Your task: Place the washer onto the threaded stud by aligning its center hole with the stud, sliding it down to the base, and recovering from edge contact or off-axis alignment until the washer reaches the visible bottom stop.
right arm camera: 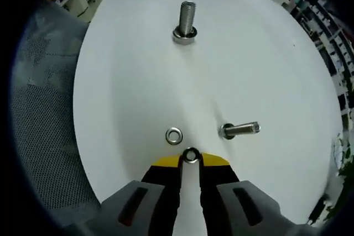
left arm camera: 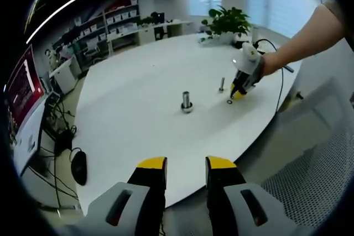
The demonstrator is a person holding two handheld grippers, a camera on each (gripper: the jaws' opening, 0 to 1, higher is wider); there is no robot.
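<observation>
In the right gripper view my right gripper (right arm camera: pixel 190 158) is shut on a small steel washer (right arm camera: pixel 191 155), pinched edge-on at its yellow tips just above the white table (right arm camera: pixel 127 70). A second washer (right arm camera: pixel 174 135) lies flat on the table close ahead. A thin threaded stud (right arm camera: pixel 240 129) stands to its right. A thicker threaded stud (right arm camera: pixel 187 19) with a ring at its base stands farther off. In the left gripper view my left gripper (left arm camera: pixel 186 164) is open and holds nothing, back at the near table edge. The right gripper (left arm camera: pixel 239 91) is seen there beside the thin stud (left arm camera: pixel 222 84), with a washer (left arm camera: pixel 229 102) on the table below its tips and the thick stud (left arm camera: pixel 187 102) mid-table.
A person's arm (left arm camera: pixel 298 42) holds the right gripper. A potted plant (left arm camera: pixel 227 21) stands at the far table end. A mesh chair (left arm camera: pixel 321 164) sits by the table's near right side. Shelves, desks and a red screen (left arm camera: pixel 22 89) stand on the left, with cables on the floor.
</observation>
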